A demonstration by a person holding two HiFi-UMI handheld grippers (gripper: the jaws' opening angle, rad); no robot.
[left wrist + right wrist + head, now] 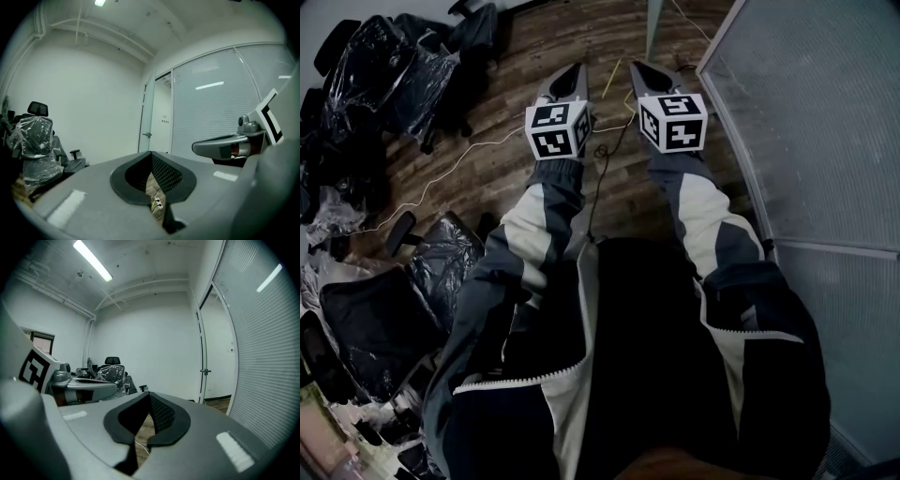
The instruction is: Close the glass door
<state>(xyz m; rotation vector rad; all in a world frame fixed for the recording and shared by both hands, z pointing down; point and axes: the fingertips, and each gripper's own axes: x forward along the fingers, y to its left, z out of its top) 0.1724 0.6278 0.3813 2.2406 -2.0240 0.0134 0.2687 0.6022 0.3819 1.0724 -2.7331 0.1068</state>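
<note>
The glass door (pixel 146 117) stands swung open ahead at the end of the frosted glass wall (pixel 825 122), with a small handle (pixel 147 134) on its frame. In the right gripper view the door's edge (pixel 202 348) and handle (pixel 205 371) lie to the right. My left gripper (pixel 572 71) and right gripper (pixel 643 67) point forward side by side over the wooden floor, well short of the door. Both are shut with nothing between their jaws, as the left gripper (pixel 151 153) and right gripper (pixel 149 394) show in their own views.
Office chairs wrapped in plastic (pixel 403 66) crowd the left side, and more chairs (pixel 384 300) stand close by my left arm. A white and a yellow cable (pixel 609 122) run across the floor between the grippers. The frosted wall runs close along my right.
</note>
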